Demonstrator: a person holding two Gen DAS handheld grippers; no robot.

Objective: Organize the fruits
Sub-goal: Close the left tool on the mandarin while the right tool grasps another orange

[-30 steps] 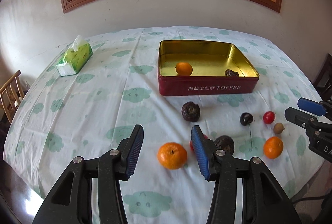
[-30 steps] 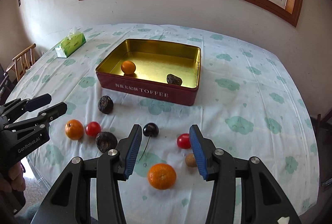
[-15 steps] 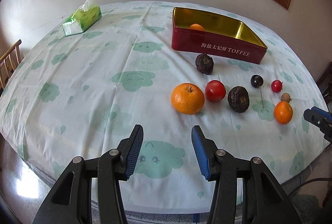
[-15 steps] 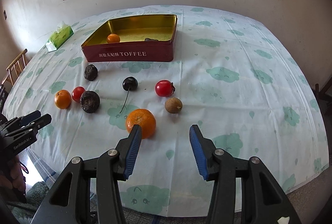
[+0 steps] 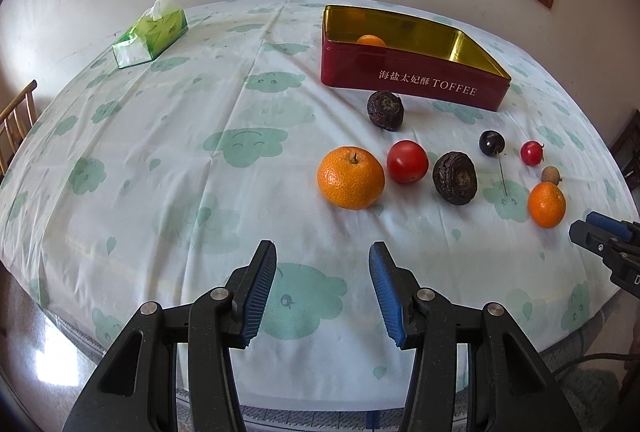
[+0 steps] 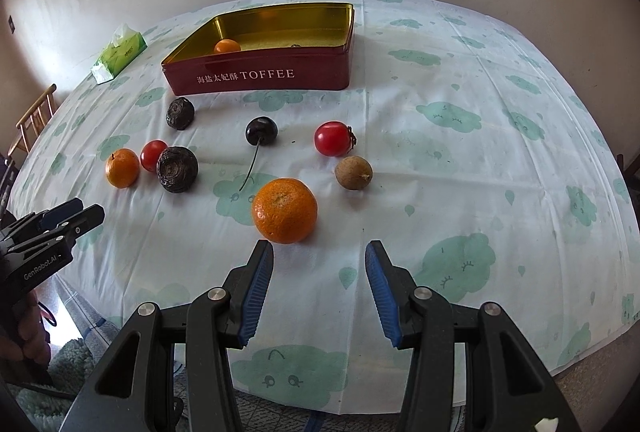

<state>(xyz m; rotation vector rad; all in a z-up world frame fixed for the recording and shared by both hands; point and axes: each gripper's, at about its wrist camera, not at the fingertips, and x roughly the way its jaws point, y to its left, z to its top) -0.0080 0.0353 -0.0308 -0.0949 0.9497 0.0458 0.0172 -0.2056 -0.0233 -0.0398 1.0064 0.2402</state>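
Fruits lie loose on the counter [image 5: 168, 160], which is covered by a white cloth with green cloud faces. In the left wrist view a large mandarin [image 5: 350, 177] sits right of centre, with a red tomato [image 5: 407, 161] just beside it on its right and a dark wrinkled fruit [image 5: 455, 178] beside that. A second dark wrinkled fruit [image 5: 385, 110] lies above them, near the front wall of the red toffee tin [image 5: 412, 82] in the upper right of the frame. The tin is open, gold inside, and holds a small orange [image 5: 371, 40]; in the right wrist view a dark scrap of something shows just over its front wall, too hidden to name. Toward the right edge lie a black cherry [image 5: 491, 143] with a long stem, a small red tomato [image 5: 531, 153], a brown longan [image 5: 551, 175] and a smaller mandarin [image 5: 546, 205]. A green tissue pack [image 5: 151, 34] sits in the upper left.

The left tool [image 5: 322, 274] hangs at the bottom centre over bare cloth, its blue pads apart with nothing between them. In the right wrist view the right tool [image 6: 319, 271] is likewise apart and empty, the smaller mandarin just above its left pad.
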